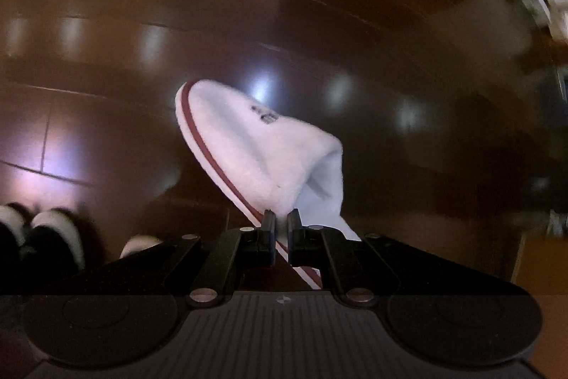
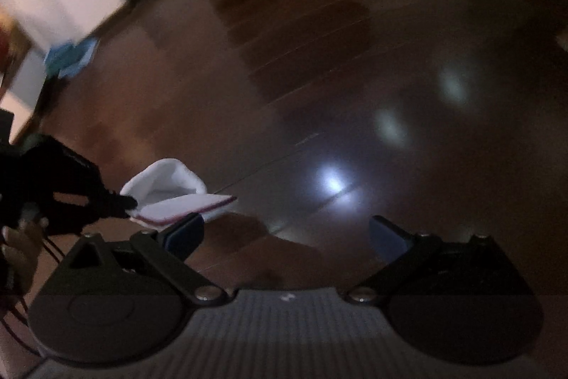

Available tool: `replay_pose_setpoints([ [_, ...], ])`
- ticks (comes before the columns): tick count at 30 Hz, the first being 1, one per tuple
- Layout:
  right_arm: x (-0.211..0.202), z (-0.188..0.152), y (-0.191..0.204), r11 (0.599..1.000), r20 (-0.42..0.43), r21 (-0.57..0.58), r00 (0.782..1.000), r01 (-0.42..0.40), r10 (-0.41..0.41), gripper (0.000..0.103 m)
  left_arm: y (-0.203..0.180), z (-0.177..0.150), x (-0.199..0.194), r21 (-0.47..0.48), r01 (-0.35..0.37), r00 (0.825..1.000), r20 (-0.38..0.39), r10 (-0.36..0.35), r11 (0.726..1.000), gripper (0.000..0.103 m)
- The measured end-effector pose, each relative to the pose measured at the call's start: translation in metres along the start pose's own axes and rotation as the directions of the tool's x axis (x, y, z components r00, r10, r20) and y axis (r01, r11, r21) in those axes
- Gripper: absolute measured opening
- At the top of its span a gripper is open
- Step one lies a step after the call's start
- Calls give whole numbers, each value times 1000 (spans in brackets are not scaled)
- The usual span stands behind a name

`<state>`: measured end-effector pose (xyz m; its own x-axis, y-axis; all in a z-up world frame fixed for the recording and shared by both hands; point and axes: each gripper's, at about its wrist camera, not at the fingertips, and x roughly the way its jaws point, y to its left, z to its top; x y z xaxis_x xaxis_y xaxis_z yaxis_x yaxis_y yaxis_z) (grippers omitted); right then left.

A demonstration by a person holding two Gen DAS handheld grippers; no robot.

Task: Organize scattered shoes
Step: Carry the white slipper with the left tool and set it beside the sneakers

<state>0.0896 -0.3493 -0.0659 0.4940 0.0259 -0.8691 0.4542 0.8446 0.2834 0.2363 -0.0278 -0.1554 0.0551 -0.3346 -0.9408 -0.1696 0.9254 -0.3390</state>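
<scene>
Slipper point(image 1: 255, 144) is hanging pinched in your left gripper point(image 1: 280, 219); right gripper point(image 2: 284, 233) is gaping empty, so be lowering gently toward the shoes point(image 1: 53, 237) lower left.

Left gripper point(image 1: 280, 219): my jaws pinched nearly closed on white slipper point(image 1: 255, 148), lifted off floor | Right gripper point(image 2: 284, 233): my jaws spread wide, empty, low above floor

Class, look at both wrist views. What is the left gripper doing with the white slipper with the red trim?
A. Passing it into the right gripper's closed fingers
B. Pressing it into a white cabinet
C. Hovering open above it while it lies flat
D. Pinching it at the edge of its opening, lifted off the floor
D: the left gripper is closed on the white slipper, which hangs above the wooden floor, while the right gripper stands open and empty.
</scene>
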Motion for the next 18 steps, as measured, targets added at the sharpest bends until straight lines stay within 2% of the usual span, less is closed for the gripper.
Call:
replay_pose_setpoints([
  [3,-16,-12,-13,999,14,45,999,28,-29,100,-14,-28,-19,57,3,1000,-7,-3,998,8],
  [5,-19,-17,-26,998,13,66,1000,18,-19,100,-30,-45,-16,91,14,1000,-7,-13,996,8],
  [7,-21,-22,-46,997,10,81,1000,6,-7,100,-57,-58,3,117,19,1000,-5,-18,993,8],
  [9,-23,-30,-82,998,-9,64,1000,9,-8,100,-74,-79,19,124,24,1000,-11,-22,992,7],
  [13,-29,-42,-139,994,-50,88,997,60,-56,100,-108,-137,62,135,24,998,-65,-16,991,8],
  [15,-31,-49,-188,985,-83,142,993,93,-82,100,-127,-163,83,144,18,995,-98,-3,989,8],
  [18,-34,-56,-238,972,-92,189,988,143,-128,100,-163,-210,116,192,15,989,-144,13,981,8],
])
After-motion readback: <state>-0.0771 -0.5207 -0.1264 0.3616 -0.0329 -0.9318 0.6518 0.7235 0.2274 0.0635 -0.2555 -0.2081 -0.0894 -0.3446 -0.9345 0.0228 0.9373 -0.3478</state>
